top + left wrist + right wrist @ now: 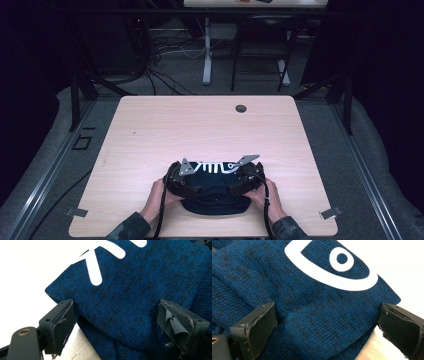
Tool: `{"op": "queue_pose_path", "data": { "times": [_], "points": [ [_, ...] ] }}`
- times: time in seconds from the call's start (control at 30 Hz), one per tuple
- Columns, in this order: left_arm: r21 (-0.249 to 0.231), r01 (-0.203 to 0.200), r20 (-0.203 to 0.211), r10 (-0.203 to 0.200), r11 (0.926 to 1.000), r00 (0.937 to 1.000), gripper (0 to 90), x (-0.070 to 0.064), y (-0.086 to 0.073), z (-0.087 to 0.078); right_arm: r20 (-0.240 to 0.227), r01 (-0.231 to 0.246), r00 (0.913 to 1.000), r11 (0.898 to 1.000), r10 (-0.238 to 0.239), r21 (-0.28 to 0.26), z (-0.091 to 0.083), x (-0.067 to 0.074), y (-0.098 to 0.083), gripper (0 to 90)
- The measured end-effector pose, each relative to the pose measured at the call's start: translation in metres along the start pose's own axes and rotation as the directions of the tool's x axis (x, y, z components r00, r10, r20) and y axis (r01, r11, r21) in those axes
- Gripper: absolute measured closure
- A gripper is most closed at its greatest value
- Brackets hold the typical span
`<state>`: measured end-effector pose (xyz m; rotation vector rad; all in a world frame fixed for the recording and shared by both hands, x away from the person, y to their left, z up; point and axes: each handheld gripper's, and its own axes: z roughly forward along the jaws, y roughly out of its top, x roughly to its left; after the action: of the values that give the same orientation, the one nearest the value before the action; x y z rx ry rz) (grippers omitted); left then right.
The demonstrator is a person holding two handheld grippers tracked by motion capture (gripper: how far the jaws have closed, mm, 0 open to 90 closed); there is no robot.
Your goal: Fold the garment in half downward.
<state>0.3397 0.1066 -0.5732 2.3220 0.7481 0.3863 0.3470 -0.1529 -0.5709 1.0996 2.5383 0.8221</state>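
So the biggest thing here is the light wood table [150, 130], with a small round grommet hole [241, 108] near its far edge and little metal clips at the near corners, one on the left [76, 212] and one on the right [331, 213]. Down at the near edge, right about in the middle, sits a dark blue knit garment [215, 197] folded into a compact bundle, with a white printed graphic [215, 166] showing along its far side. From the high view the person's two hands come in from the bottom, one on each side of the bundle, so the left gripper [192, 186] is at its left end and the right gripper [239, 186] at its right end, both angled in toward the cloth. Up close, the left gripper [115, 315] has its jaws spread wide with a folded corner of the blue knit lying between them; the left pad [63, 325] looks like it's touching the fold's edge while the other sits on the fabric, so it's straddling rather than pinching. The right gripper [325, 322] is the same deal: jaws wide apart, knit between them, pads not squeezing. The white eye-shaped print [337, 267] sits just beyond its jaws, and the pad covering [175, 325] on the left gripper is pretty frayed.
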Motion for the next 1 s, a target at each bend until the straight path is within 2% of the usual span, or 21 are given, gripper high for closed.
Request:
{"op": "queue_pose_path", "data": {
  "times": [0.1, 0.2, 0.23, 0.27, 0.4, 0.43, 0.5, 0.63, 0.77, 1.0],
  "points": [
    [-0.008, 0.008, 0.009, -0.008, 0.9999, 0.9999, 15.2, 0.001, -0.001, 0.001, -0.007, -0.004, 1.0, 1.0, 0.004, 0.005, 0.0, -0.001, 0.0, 2.4],
    [-0.007, 0.019, 0.015, -0.019, 0.9998, 0.9997, 12.8, 0.003, 0.0, 0.0, -0.001, 0.014, 0.9999, 1.0, -0.014, -0.006, -0.002, 0.0, 0.001, 2.4],
    [-0.011, 0.026, 0.014, -0.026, 0.9996, 0.9996, 12.8, 0.004, 0.001, -0.001, 0.001, 0.01, 0.9999, 1.0, -0.01, -0.011, -0.003, 0.0, 0.001, 1.8],
    [-0.014, 0.03, 0.014, -0.03, 0.9995, 0.9995, 9.1, 0.005, 0.001, -0.001, -0.007, -0.008, 0.9999, 1.0, 0.008, -0.021, -0.004, 0.0, 0.001, 0.4],
    [-0.08, 0.037, -0.001, -0.037, 0.9961, 0.9993, 4.8, 0.007, 0.003, -0.014, 0.008, -0.009, 0.9999, 0.999, 0.01, -0.048, -0.012, 0.0, 0.002, 0.0],
    [-0.08, 0.037, -0.001, -0.037, 0.9961, 0.9993, 4.6, 0.007, 0.003, -0.014, 0.009, -0.013, 0.9999, 0.998, 0.013, -0.064, -0.015, 0.0, 0.003, 0.0],
    [-0.11, 0.04, -0.01, -0.041, 0.9931, 0.9991, 4.1, 0.008, 0.003, -0.024, 0.018, -0.002, 0.9998, 0.998, 0.003, -0.066, -0.023, 0.001, 0.004, 0.0],
    [-0.123, 0.043, -0.028, -0.047, 0.9915, 0.9985, 4.0, 0.01, 0.0, -0.033, 0.024, -0.002, 0.9997, 0.995, 0.005, -0.098, -0.036, 0.001, 0.002, 0.0],
    [-0.131, 0.046, -0.044, -0.053, 0.9903, 0.9977, 3.6, 0.018, -0.008, -0.045, 0.038, 0.018, 0.9992, 0.994, -0.014, -0.108, -0.046, 0.001, -0.004, 0.1],
    [-0.135, 0.08, -0.072, -0.091, 0.9876, 0.9933, 3.4, 0.029, -0.018, -0.055, 0.064, -0.01, 0.9978, 0.99, 0.019, -0.14, -0.06, -0.007, -0.017, 0.1]
  ]
}}
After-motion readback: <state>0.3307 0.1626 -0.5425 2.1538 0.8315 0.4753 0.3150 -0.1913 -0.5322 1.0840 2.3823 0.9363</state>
